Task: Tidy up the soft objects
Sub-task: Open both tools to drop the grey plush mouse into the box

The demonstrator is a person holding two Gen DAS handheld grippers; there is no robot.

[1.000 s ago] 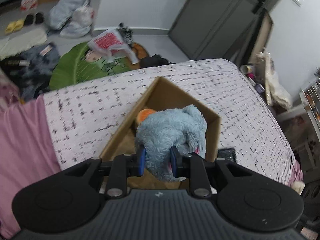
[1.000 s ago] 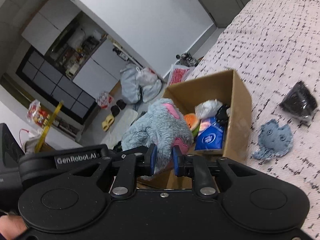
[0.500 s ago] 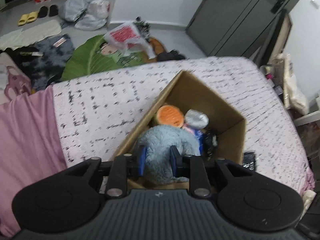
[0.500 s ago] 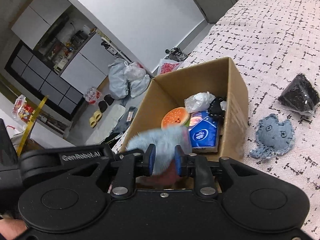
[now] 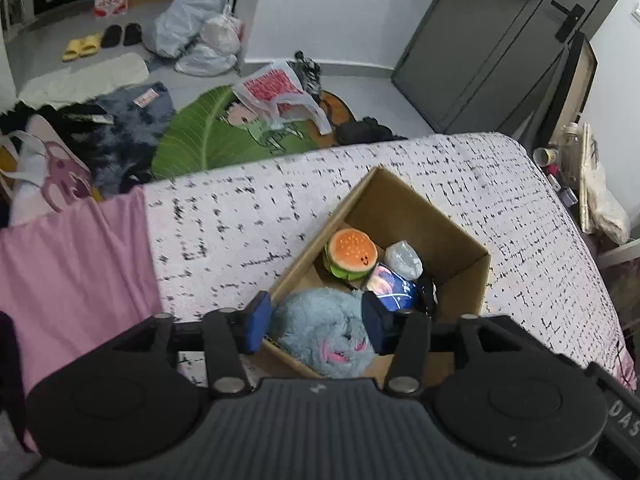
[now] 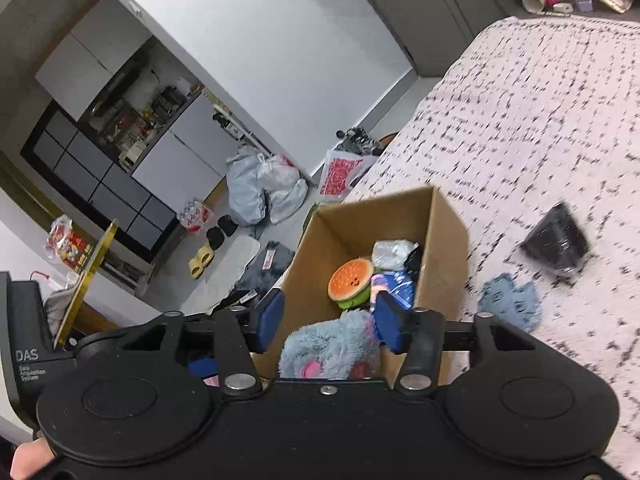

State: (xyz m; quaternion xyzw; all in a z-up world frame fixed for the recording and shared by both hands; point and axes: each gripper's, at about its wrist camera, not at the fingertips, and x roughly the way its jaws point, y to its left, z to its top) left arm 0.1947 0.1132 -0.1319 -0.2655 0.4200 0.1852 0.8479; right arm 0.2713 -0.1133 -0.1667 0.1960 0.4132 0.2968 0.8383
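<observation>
A blue-grey plush toy (image 5: pixel 324 332) with pink patches lies in the near end of the cardboard box (image 5: pixel 456 236) on the bed. My left gripper (image 5: pixel 314 320) is open, its blue pads either side of the plush. My right gripper (image 6: pixel 330 320) is open too, just above the same plush (image 6: pixel 332 348). The box (image 6: pixel 448 248) also holds a burger plush (image 5: pixel 352 254), a white bag (image 5: pixel 403 259) and a blue tissue pack (image 5: pixel 390 286). A small blue plush piece (image 6: pixel 510 300) and a black pouch (image 6: pixel 556 240) lie on the bed to the right of the box.
The bed has a white bedspread with black marks (image 5: pixel 240 224) and a pink sheet (image 5: pixel 68 256) at left. The floor beyond holds a green leaf mat (image 5: pixel 224 136), plastic bags (image 5: pixel 200 28) and slippers (image 5: pixel 82 46). Grey cabinet doors (image 5: pixel 492 44) stand at the back right.
Both grippers lowered the blue-grey plush into the box and opened, letting it go. The plush now rests in the box's near end.
</observation>
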